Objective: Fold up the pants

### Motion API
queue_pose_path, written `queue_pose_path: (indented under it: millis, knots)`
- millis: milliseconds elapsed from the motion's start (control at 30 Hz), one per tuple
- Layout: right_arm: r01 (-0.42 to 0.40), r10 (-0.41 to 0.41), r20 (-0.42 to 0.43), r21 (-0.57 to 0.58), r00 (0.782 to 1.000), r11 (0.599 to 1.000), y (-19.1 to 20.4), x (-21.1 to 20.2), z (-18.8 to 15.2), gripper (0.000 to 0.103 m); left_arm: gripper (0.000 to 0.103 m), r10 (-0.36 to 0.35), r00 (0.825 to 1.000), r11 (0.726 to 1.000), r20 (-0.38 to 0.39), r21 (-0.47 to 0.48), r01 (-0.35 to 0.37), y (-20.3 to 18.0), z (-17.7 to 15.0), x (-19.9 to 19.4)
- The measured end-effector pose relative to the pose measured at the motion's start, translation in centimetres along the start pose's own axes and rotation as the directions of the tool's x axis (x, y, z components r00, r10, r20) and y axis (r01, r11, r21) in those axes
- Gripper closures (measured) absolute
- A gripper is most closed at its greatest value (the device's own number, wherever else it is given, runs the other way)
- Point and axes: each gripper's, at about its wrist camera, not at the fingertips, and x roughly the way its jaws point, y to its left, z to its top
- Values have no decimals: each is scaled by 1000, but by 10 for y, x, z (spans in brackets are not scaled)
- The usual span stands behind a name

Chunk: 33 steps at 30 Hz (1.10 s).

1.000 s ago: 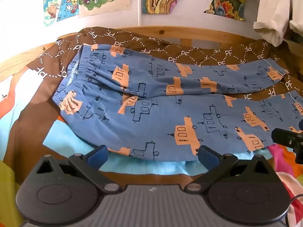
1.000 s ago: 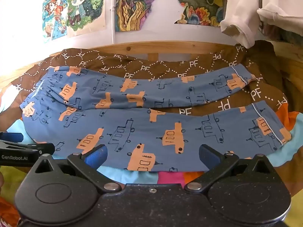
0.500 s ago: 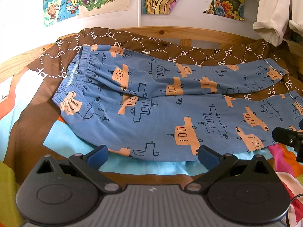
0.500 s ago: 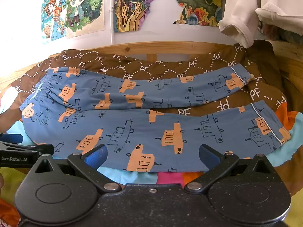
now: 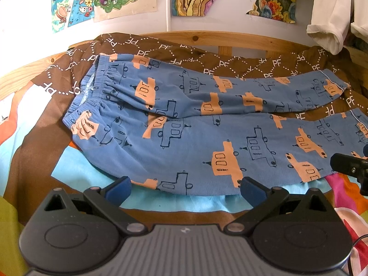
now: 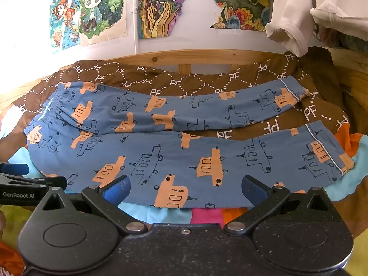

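On bed, pants point(image 5: 207, 124) unmoved, unfolded

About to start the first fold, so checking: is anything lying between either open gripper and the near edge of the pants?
Nothing visible. The left gripper and right gripper both face the pants with only bare bedding between their fingers and the near hem.

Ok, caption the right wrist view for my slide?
Open right gripper hovers before blue pants spread flat, unfolded, on a bed.
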Motion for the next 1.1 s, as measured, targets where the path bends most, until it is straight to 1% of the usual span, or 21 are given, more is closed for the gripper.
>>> queue_pose_path:
  millis: [833, 1000, 1100]
  knots:
    - [-2, 2, -11, 23, 1000, 1000, -1, 8, -3, 1, 0, 0, 1000, 1000, -20, 11, 0, -2, -2, 8]
    - [-5, 6, -13, 19, 1000, 1000, -1, 9, -2, 1, 0, -21, 999, 1000, -34, 10, 21, 0, 1, 12]
    - [-15, 15, -11, -2, 1000, 1000, -5, 13, 3, 1, 0, -31, 999, 999, -24, 21, 32, 0, 9, 15]
